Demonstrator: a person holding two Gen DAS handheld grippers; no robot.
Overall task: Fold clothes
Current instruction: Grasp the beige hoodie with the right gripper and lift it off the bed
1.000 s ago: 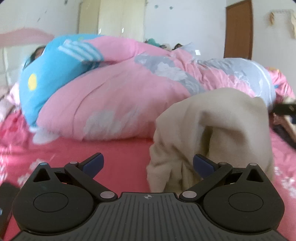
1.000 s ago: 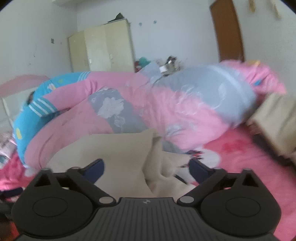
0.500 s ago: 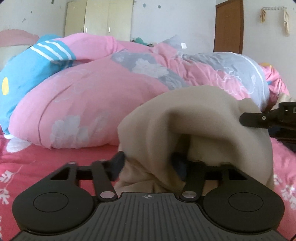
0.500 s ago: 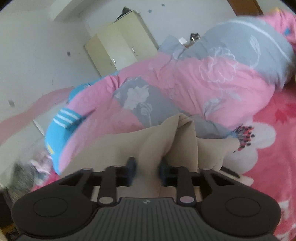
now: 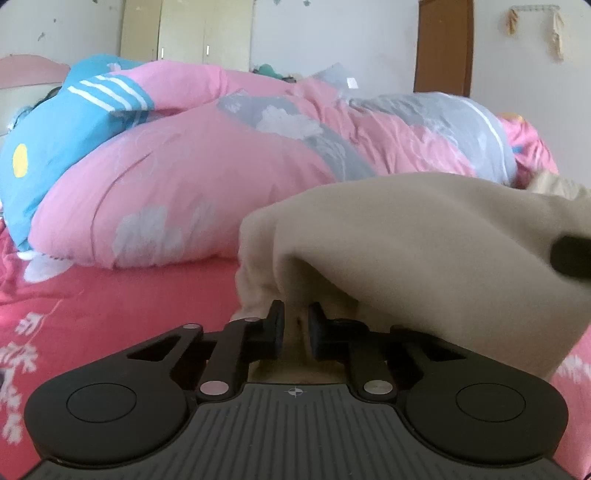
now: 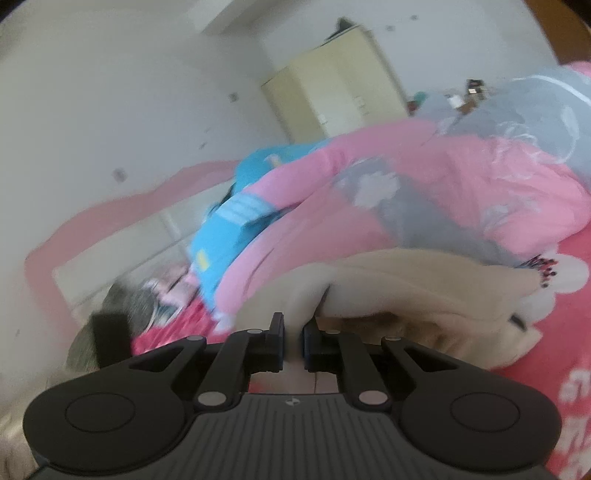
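1. Two sets of tongs close on one beige garment (image 5: 424, 236), which lies heaped on the bed (image 5: 122, 295) at centre and right of the left view.
2. Left tongs (image 5: 296, 325), at bottom centre of their frame, have jaws closing with a fold of the beige cloth pinched between the pads; only a narrow gap shows.
3. Right tongs (image 6: 293, 338), at bottom centre of their own frame, have jaws closing too, with the garment's (image 6: 406, 280) near edge squeezed between them.
4. A dark part of the right tongs pokes in at the right edge of the left view, against the cloth.
5. A pink and grey quilt (image 5: 207, 173) is piled behind the garment, across the middle of both frames.
6. A blue striped cloth (image 5: 66, 122) sits at the quilt's left end.
7. A cream wardrobe (image 5: 184, 33) stands against the wall at upper left of the left view; a brown door (image 5: 443, 44) is at upper right.
8. The right view is tilted and blurred.
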